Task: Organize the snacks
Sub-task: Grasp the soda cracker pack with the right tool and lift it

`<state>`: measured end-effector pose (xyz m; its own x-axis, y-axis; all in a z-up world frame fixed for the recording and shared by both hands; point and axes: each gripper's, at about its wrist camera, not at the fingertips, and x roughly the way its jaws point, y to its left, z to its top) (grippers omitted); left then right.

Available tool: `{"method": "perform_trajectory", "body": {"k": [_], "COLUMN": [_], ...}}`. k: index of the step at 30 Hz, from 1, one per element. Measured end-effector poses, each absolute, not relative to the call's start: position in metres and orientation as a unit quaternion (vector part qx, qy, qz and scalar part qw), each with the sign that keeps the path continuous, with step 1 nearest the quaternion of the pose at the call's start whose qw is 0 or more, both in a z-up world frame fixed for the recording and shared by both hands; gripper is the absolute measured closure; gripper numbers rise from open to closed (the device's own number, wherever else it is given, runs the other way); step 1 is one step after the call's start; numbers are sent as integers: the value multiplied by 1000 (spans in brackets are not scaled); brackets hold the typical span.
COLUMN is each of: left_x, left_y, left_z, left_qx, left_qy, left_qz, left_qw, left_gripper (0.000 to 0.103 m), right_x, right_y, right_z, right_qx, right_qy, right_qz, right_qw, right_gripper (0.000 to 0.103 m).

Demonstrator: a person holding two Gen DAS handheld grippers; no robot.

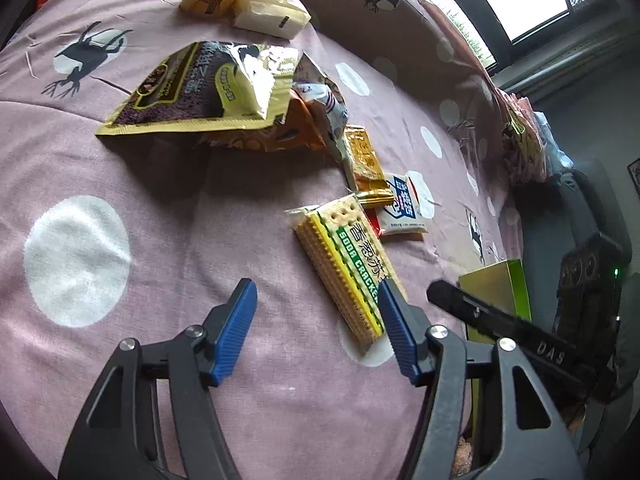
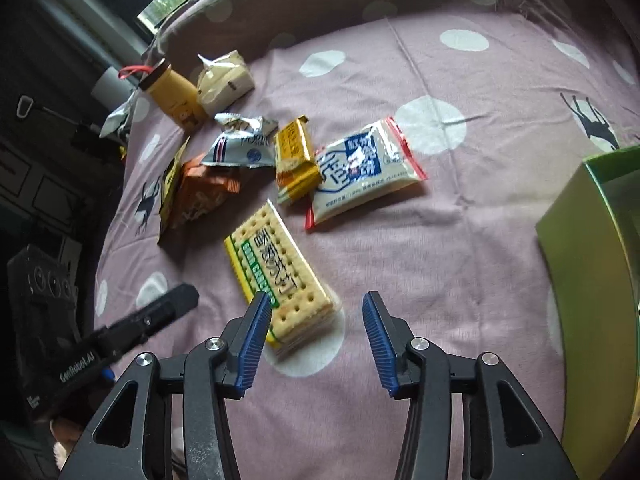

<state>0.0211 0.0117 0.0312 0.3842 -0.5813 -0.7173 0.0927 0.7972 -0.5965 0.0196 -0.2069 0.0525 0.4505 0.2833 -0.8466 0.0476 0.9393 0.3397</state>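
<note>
Crackers (image 1: 347,265) lie on bedspread (image 1: 140,184) by my left gripper (image 1: 316,300) and right gripper (image 2: 314,310); both jaws apart, empty.

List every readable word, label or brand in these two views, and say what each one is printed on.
"SODA CRACKER", last letters hidden: green band on the cracker pack.
"DAS": black bar of the other gripper, left wrist view.
"GenRobot.AI": black bar of the other gripper, right wrist view.
Chinese print on the cracker pack, blue-and-white packet, gold packet and dark bag: too blurred.
</note>
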Motion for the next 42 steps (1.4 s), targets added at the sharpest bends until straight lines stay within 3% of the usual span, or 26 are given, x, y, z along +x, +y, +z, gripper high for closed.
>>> {"method": "perform_trajectory", "body": {"k": [7, 9, 12, 32, 42], "left_x": [16, 15, 15, 10, -9], "left_y": [-15, -20, -27, -33, -36], "left_z": [22, 22, 19, 32, 65], "left_qx": [-216, -209, -206, -137, -122], "left_qy": [528, 525, 526, 495, 437], "left_qz": [-233, -243, -253, -206, -223], "left_qw": [787, 789, 785, 833, 863], "left_gripper": [58, 74, 85, 81, 81], "right_x": [57, 61, 63, 46, 18], "right_y": [-192, -188, -185, -157, -155], "right_z": [41, 32, 22, 22, 61], "right_qx": [197, 199, 193, 152, 160], "right_qy": [518, 532, 545, 536, 468], "right_qz": [132, 124, 117, 121, 124], "right_qw": [822, 814, 807, 821, 860], "right_gripper": [55, 55, 55, 55, 55]}}
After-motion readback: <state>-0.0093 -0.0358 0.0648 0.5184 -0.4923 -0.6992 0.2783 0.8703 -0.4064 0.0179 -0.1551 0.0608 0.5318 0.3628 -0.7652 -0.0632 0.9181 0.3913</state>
